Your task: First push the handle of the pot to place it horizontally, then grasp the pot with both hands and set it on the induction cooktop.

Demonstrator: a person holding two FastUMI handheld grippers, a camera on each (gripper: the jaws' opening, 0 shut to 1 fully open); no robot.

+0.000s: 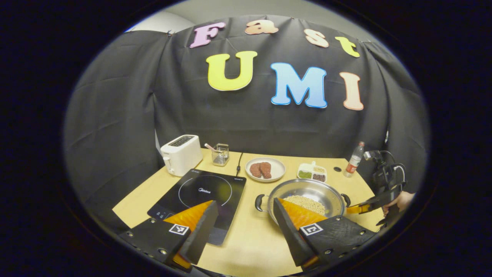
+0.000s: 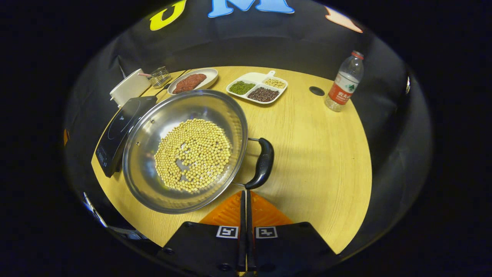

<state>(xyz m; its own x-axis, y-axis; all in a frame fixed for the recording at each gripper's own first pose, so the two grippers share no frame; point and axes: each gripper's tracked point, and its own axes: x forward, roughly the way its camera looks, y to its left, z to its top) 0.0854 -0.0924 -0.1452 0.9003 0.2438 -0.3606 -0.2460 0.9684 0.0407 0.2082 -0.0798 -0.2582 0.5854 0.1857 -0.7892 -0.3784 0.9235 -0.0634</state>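
Note:
A steel pot holding soybeans stands on the wooden table. Its black side handle points toward my right gripper, which is shut on nothing, its tips just short of the handle's near end. In the left gripper view the pot sits right of the black induction cooktop. My left gripper is open above the table's front, one finger over the cooktop, the other over the pot's near rim. The pot's left handle lies just right of the gap. The right gripper, held by a hand, is by the pot's right handle.
At the back stand a white toaster, a small glass holder, a plate of meat, a divided dish of beans and a water bottle. The cooktop's cord runs toward the back. Bare wood lies right of the pot.

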